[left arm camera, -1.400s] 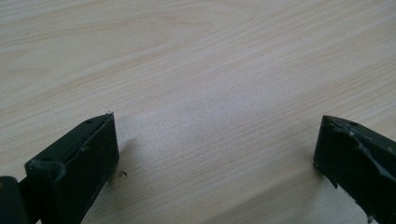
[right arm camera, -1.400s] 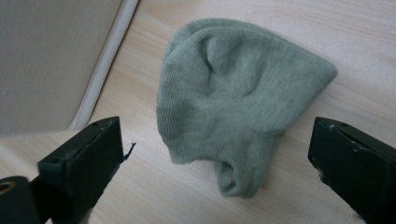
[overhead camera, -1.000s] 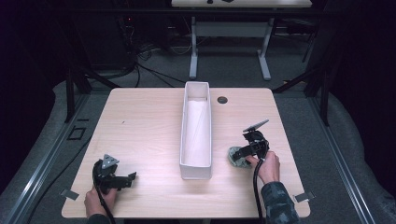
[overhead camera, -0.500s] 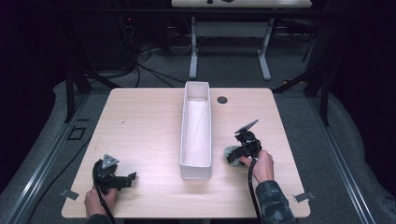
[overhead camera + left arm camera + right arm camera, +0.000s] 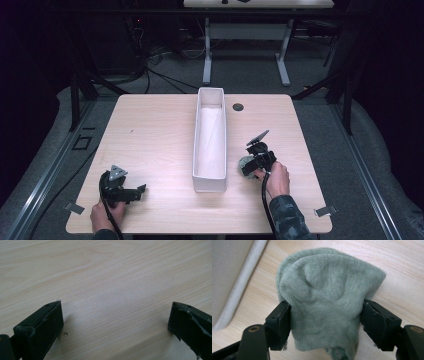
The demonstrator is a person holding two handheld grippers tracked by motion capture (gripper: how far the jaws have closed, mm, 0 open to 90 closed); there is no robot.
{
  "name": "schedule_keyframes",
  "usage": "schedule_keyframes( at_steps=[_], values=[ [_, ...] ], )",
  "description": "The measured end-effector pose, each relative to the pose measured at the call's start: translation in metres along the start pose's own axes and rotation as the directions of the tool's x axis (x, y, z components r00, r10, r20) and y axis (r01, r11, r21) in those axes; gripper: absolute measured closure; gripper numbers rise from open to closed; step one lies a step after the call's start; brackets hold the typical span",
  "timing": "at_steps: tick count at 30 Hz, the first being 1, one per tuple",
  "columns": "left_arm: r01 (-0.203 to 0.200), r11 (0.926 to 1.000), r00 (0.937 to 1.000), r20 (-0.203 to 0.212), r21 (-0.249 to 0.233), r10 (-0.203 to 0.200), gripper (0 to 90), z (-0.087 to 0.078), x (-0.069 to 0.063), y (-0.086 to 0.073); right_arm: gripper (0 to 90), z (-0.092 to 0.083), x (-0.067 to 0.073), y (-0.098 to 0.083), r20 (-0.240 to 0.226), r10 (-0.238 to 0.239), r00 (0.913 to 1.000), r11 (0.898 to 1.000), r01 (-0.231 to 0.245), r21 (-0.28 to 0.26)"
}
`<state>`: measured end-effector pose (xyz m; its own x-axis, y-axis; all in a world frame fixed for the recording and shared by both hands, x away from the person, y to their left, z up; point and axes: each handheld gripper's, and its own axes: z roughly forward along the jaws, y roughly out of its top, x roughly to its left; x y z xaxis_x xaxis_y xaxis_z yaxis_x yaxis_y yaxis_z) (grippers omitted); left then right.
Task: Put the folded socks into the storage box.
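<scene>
High view, near edge first: left gripper (image 5: 139, 190) sits low on the table (image 5: 160, 130) by the person's left hand (image 5: 104, 216), jaws wide apart w/ nothing but bare wood between them, idle. Right gripper (image 5: 248, 167) is down at the grey-green sock (image 5: 245, 164), which lies bunched on the tabletop just beside the near end of the long white bin (image 5: 210, 181), apart from its wall. Right gripper view confirms: jaws have just been closing, and both pads now press into the sock (image 5: 324, 302) from either side, fabric bulging between them; bin rim (image 5: 242, 282) runs close alongside.

Progress, as I judge it: grasp is about made, so pickup is basically started. Still left: lift the sock, carry it over the rim, drop it in. Farther up, the bin looks empty inside, approx. nothing stowed yet.
</scene>
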<state>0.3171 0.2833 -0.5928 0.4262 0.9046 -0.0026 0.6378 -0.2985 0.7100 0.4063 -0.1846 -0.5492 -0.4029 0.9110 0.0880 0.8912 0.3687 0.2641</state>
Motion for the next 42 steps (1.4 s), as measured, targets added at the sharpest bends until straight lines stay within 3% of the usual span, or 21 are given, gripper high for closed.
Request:
schedule_keyframes(
  at_steps=[4, 18, 21, 26, 36, 42],
  values=[
    [0.0, 1.0, 1.0, 0.0, 0.0, 0.0, 0.0, 0.0, 0.0, 0.0, 31.2, 0.001, 0.005, 0.0, 0.029, -0.002, 0.9996, 1.0, 0.003, -0.007],
    [0.003, 1.0, 1.0, -0.001, -0.001, -0.003, 0.0, 0.0, 0.0, 0.0, 50.4, -0.003, 0.001, -0.001, 0.014, 0.013, 0.9998, 1.0, -0.012, -0.013],
    [0.002, 1.0, 1.0, 0.002, 0.002, -0.002, 0.0, 0.0, 0.0, 0.0, 55.9, -0.003, -0.003, -0.004, -0.002, 0.023, 0.9997, 0.999, -0.023, -0.046],
    [0.003, 1.0, 1.0, 0.001, 0.002, -0.003, 0.0, 0.0, 0.0, 0.0, 61.0, -0.004, -0.004, -0.004, -0.02, 0.013, 0.9997, 0.999, -0.014, -0.041],
    [0.004, 1.0, 1.0, -0.001, 0.0, -0.004, 0.0, 0.0, 0.001, 0.001, 64.9, -0.003, -0.004, -0.007, -0.034, 0.007, 0.9994, 0.998, -0.009, -0.069],
    [-0.003, 1.0, 1.0, 0.002, 0.0, 0.003, 0.0, 0.001, 0.001, 0.001, 64.7, -0.005, -0.005, -0.004, -0.044, -0.011, 0.999, 0.999, 0.009, -0.048]
  ],
)
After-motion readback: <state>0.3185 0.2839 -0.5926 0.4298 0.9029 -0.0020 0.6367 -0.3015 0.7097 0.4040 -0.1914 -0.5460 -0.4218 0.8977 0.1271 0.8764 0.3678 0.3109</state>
